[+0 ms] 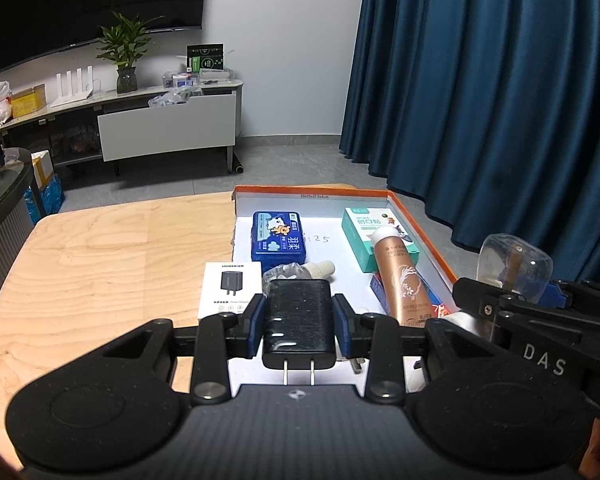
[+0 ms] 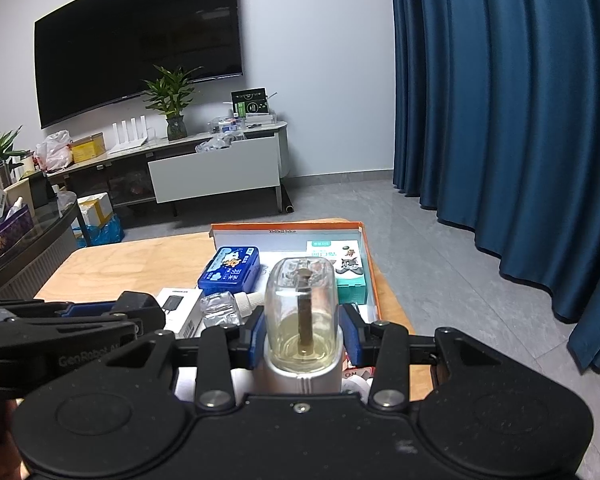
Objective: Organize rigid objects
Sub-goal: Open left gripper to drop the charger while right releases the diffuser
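The left gripper (image 1: 299, 318) has its fingers clamped on a black charger (image 1: 299, 320), the right gripper (image 2: 300, 332) on a clear bottle (image 2: 301, 320), both held above the near end of the orange-rimmed tray (image 1: 420, 220). Each should be lowered into bare tray floor, clear of the blue tin (image 1: 278, 236), before the fingers part.

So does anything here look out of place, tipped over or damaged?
Nothing looks spilled or broken. The rose-gold tube lies tilted in the tray, its top propped on the green box. The white charger box sits outside the tray on the table.
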`<state>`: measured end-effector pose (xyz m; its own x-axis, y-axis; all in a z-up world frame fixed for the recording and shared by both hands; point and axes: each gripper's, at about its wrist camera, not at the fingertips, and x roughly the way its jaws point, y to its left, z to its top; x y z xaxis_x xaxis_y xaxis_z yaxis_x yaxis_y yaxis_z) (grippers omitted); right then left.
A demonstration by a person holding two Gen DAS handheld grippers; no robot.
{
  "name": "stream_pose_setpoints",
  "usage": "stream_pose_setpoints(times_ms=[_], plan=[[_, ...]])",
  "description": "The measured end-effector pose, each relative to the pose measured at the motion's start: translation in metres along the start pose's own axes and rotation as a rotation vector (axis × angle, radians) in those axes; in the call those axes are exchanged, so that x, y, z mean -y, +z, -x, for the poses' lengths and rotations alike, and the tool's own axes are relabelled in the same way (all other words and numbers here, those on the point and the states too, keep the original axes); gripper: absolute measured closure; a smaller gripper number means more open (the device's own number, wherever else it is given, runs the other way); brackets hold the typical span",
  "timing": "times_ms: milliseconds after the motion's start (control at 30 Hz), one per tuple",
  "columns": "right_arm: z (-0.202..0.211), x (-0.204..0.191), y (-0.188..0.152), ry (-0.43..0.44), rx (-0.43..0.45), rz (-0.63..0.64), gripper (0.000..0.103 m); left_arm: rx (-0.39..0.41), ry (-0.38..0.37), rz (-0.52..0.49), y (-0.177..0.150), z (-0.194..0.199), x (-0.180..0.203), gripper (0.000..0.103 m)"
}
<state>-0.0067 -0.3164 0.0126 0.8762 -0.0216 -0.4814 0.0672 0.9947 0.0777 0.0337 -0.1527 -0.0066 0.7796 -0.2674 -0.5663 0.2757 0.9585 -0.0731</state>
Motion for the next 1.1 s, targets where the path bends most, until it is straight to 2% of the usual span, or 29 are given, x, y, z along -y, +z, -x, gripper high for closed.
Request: stream_pose_setpoints(times_ms=[400,433,467,500,700,867,967,1100], plan=[[-0.016,0.000,0.006,0.003,-0.046,0.019,0.054,-0.019,0.002,0.002,-0.002,-0.005,-0.001,0.067],[-0.018,0.001,0.007,-0.001,-0.045,0.016,0.050,-0.021,0.004,0.002,-0.002,-0.006,-0.001,0.067],[-0.019,0.003,0.008,0.004,-0.044,0.006,0.039,-0.022,0.004,0.003,-0.003,-0.006,-0.002,0.067],[-0.019,0.005,0.009,0.005,-0.036,-0.007,0.036,-0.025,0.004,0.003,-0.002,-0.007,-0.002,0.067],[-0.008,0.020,0.012,-0.017,0.031,-0.049,0.034,-0.043,-0.003,-0.006,-0.004,-0.014,0.001,0.067],[-0.004,0.028,0.016,-0.022,0.032,-0.052,0.031,-0.049,0.012,-0.025,-0.003,-0.021,0.005,0.066],[-0.001,0.026,0.014,-0.028,0.027,-0.029,0.029,-0.069,-0.038,0.013,-0.002,-0.029,0.002,0.066],[0.005,0.024,0.011,-0.041,0.029,-0.006,0.028,-0.069,-0.069,0.014,-0.002,-0.032,0.003,0.064]])
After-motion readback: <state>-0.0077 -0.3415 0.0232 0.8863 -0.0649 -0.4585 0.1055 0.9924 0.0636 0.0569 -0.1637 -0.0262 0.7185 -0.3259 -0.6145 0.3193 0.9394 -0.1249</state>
